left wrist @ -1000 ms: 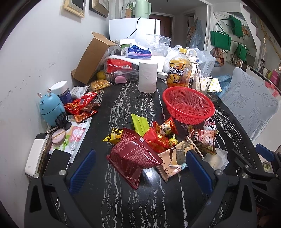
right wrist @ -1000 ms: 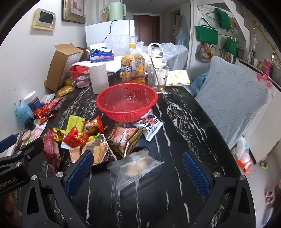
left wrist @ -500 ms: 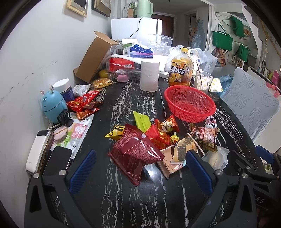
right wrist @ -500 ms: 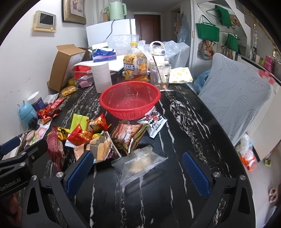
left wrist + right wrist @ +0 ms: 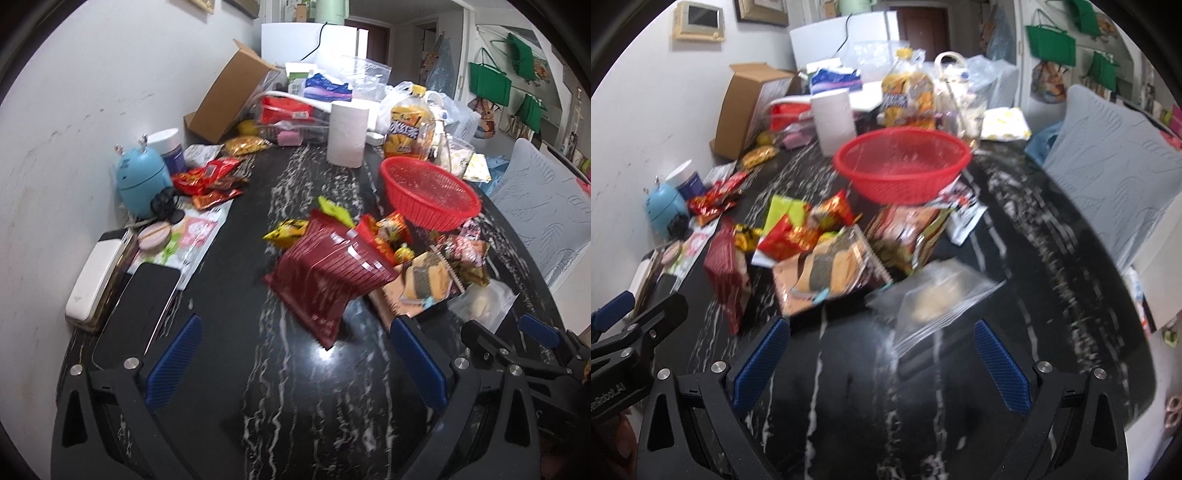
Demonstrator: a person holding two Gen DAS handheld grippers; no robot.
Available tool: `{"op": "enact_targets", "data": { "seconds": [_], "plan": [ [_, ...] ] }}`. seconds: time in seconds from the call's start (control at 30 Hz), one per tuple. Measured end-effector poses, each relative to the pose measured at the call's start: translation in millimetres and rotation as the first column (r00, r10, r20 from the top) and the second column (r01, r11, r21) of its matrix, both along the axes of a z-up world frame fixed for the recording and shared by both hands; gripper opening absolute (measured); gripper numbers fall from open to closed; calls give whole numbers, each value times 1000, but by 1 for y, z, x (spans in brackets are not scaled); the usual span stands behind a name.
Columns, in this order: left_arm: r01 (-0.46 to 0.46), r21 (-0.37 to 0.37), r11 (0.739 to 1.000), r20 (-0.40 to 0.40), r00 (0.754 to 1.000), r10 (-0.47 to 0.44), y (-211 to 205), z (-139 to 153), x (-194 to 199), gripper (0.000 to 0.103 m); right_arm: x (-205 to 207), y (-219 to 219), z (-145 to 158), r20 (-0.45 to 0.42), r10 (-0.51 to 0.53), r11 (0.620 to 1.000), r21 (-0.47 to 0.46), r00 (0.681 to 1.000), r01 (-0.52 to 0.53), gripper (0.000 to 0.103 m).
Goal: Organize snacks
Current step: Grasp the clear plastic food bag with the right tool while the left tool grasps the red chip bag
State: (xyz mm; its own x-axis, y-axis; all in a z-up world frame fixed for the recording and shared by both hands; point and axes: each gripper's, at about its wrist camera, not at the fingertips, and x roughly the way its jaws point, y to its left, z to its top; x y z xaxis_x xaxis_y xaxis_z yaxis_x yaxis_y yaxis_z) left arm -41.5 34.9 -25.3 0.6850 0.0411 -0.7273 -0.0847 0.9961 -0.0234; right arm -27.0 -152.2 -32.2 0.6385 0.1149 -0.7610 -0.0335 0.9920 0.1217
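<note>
We see our left gripper (image 5: 295, 363) spread wide above the black marble table (image 5: 295, 406), facing a dark red ridged snack bag (image 5: 325, 273).

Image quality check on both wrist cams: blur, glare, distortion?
Left wrist view: mild motion smear, the dark red snack bag still readable, a bright specular spot on the black marble table just below it. Right wrist view: blurrier; the red basket and the clear zip bag are soft, table veins streak. Both: strong fisheye bending and dark corner vignette.

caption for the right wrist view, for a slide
Open right gripper faces a clear zip bag and snack packets before an empty red basket.
</note>
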Motion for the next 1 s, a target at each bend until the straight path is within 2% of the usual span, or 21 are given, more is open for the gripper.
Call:
{"op": "enact_targets", "data": {
  "seconds": [0.1,0.33,0.5,0.77,1.0],
  "plan": [
    [-4,3,1000,-11,1000,4,5,-7,-2,103,2,7,-9,-24,21,1000,5,999,-21,98],
    [-1,-47,999,-39,999,-1,16,-19,5,103,9,18,-19,-42,44,999,-20,998,-45,98],
    [18,-47,999,9,1000,-17,12,-13,16,103,19,11,-17,-41,16,999,-41,999,-17,98],
    [79,-36,996,-36,996,-80,3,-28,57,103,40,-2,-22,-70,-24,997,-72,997,19,98],
    [139,3,990,20,990,-139,-5,-26,76,103,56,-24,-28,-103,-89,995,-59,991,83,98]
  ]
}}
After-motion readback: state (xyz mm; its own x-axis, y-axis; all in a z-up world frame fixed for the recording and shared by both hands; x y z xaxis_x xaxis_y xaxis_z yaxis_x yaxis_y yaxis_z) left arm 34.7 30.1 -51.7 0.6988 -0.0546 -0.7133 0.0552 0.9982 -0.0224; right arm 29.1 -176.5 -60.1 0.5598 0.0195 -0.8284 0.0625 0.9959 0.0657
